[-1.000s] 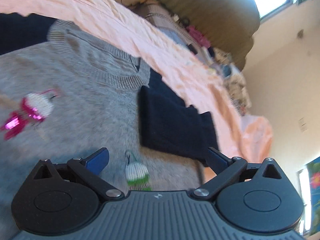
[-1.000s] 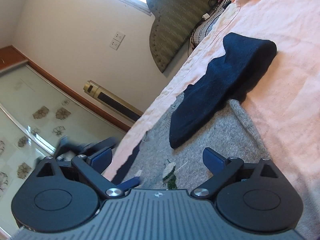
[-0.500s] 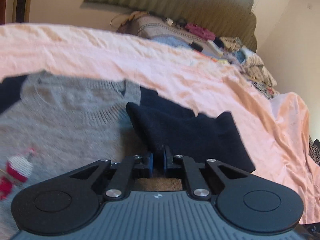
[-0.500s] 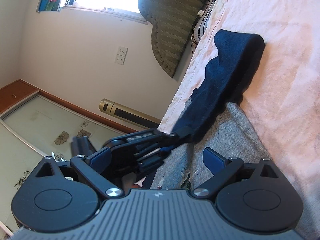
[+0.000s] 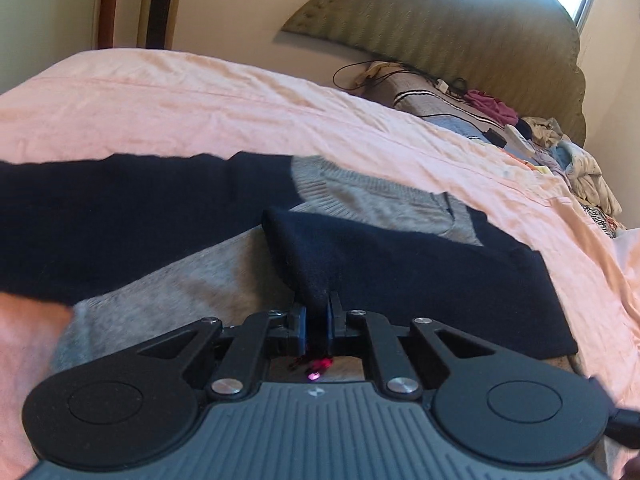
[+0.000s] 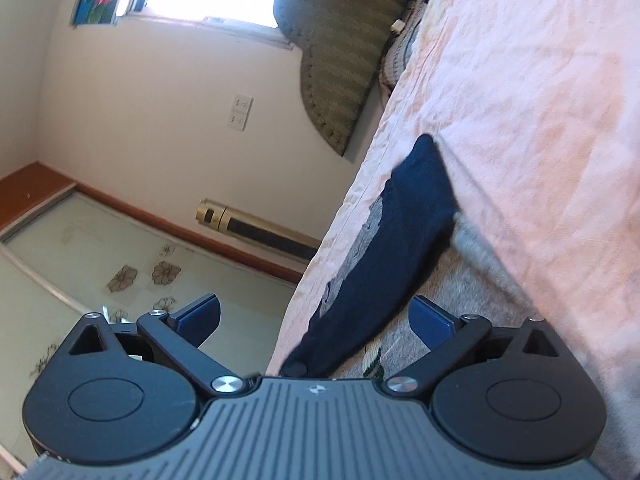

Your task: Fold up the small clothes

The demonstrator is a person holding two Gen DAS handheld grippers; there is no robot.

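A grey knitted sweater (image 5: 180,292) with navy sleeves lies flat on the pink bed sheet (image 5: 200,112). My left gripper (image 5: 317,320) is shut on a fold of one navy sleeve (image 5: 400,264), which is drawn up over the grey body. The other navy sleeve (image 5: 120,220) stretches out to the left. In the right wrist view my right gripper (image 6: 316,314) has its jaws opening wide. The held navy sleeve (image 6: 400,232) runs between its fingers (image 6: 200,312), with neither pad touching it. Grey knit (image 6: 480,280) shows beside it.
A padded headboard (image 5: 440,32) stands at the bed's far end, with a heap of clothes (image 5: 560,152) and cables (image 5: 360,76) in front of it. The bed's edge (image 6: 340,232) drops to a tiled floor; a gold cylinder (image 6: 224,216) stands by the wall.
My left gripper went from open to shut on the navy sleeve and carried it across the grey body. The right gripper rolled a little and its fingers spread slightly wider.
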